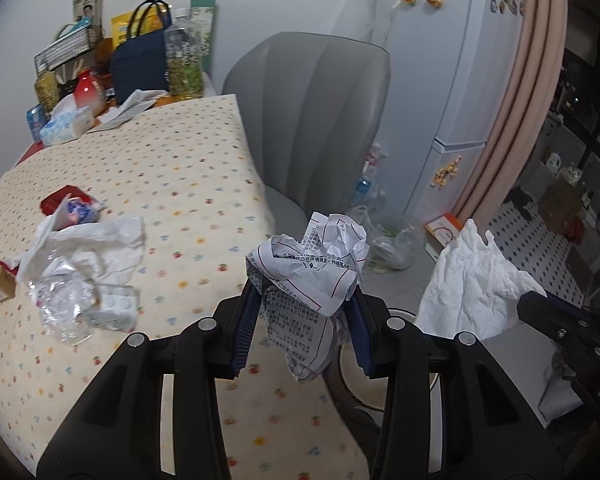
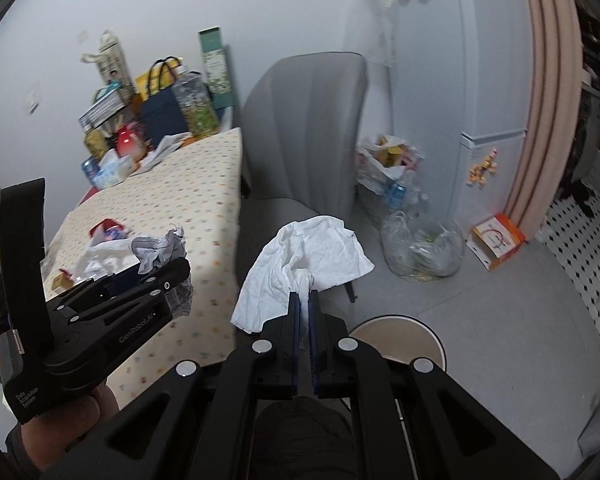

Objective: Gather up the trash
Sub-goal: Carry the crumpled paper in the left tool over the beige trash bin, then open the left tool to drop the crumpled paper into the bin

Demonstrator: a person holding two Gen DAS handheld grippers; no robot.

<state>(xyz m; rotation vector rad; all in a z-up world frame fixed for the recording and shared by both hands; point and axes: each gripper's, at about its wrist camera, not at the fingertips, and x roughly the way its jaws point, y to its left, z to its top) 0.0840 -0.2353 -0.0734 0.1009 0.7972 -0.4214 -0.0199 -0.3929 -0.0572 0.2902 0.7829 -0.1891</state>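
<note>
My left gripper (image 1: 304, 300) is shut on a crumpled printed paper (image 1: 312, 264), held past the table's right edge. From the right wrist view the same left gripper (image 2: 172, 270) shows at the left with the crumpled paper (image 2: 160, 250) in it. My right gripper (image 2: 305, 300) is shut on a white tissue (image 2: 304, 264) that hangs over the floor; that tissue (image 1: 472, 280) also shows at the right in the left wrist view. A round bin with a pale inside (image 2: 400, 336) stands on the floor just under both grippers. More trash lies on the table: clear plastic wrap (image 1: 64, 304), a white napkin (image 1: 108, 248).
The table wears a dotted cloth (image 1: 160, 176). A grey chair (image 1: 312, 120) stands beside it. A red-and-blue packet (image 1: 70, 206) and a small brown box (image 1: 0, 286) lie near the wrap. Bags, a tissue pack (image 1: 66, 126) and bottles crowd the far end. A plastic bag (image 2: 420, 252) lies by the fridge (image 2: 492, 80).
</note>
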